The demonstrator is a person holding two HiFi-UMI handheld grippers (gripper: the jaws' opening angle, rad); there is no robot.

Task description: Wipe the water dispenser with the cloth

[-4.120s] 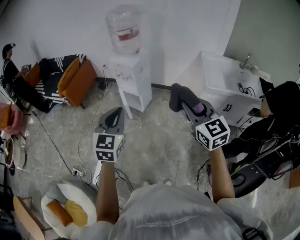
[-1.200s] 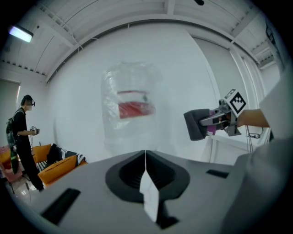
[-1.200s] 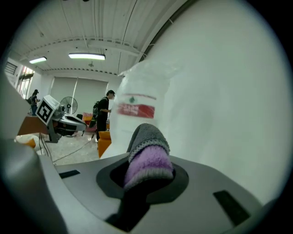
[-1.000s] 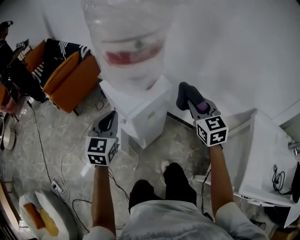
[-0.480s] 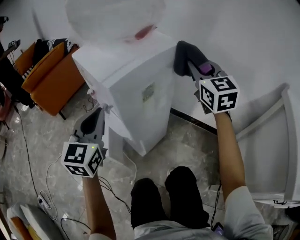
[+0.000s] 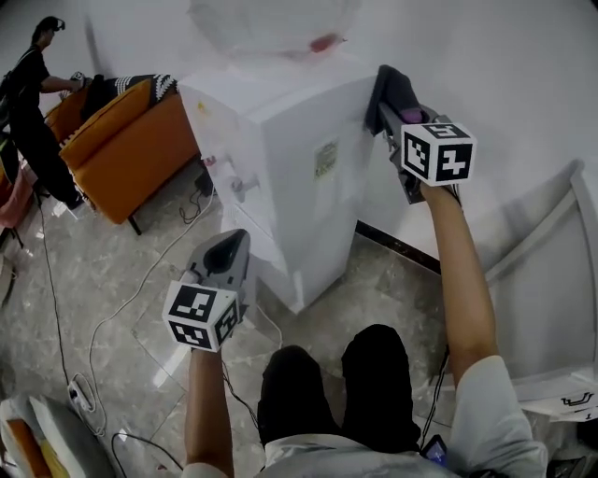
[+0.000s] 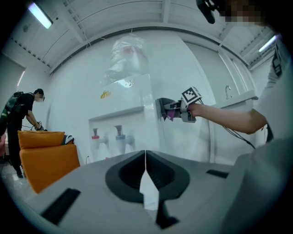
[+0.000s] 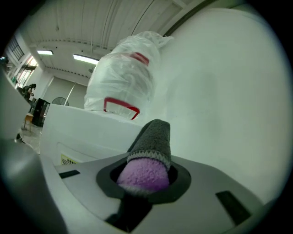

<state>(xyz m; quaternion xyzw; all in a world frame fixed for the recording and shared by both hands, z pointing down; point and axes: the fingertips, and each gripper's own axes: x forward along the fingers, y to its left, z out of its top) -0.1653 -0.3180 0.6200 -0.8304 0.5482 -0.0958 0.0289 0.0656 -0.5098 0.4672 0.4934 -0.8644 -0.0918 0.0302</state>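
Observation:
The white water dispenser (image 6: 299, 177) stands against the wall, its wrapped bottle (image 6: 271, 23) on top. My right gripper (image 6: 391, 98) is shut on a folded grey and purple cloth (image 6: 392, 86), which lies against the dispenser's upper right side near the top edge. In the right gripper view the cloth (image 8: 149, 155) sticks out between the jaws toward the dispenser (image 8: 82, 137) and bottle (image 8: 121, 82). My left gripper (image 6: 230, 245) hangs low in front of the dispenser, shut and empty. Its view shows the two taps (image 7: 107, 135) and the right gripper (image 7: 176, 109) with the cloth.
An orange chair (image 6: 121, 154) with a striped cloth stands left of the dispenser. A person (image 6: 33, 112) bends beside it. Cables (image 6: 103, 327) trail over the marble floor. A white cabinet (image 6: 551, 308) is at the right.
The right gripper with the cloth has come up to the dispenser's upper right side. The left gripper has risen a little and moved right. The view has shifted; a person shows at the left.

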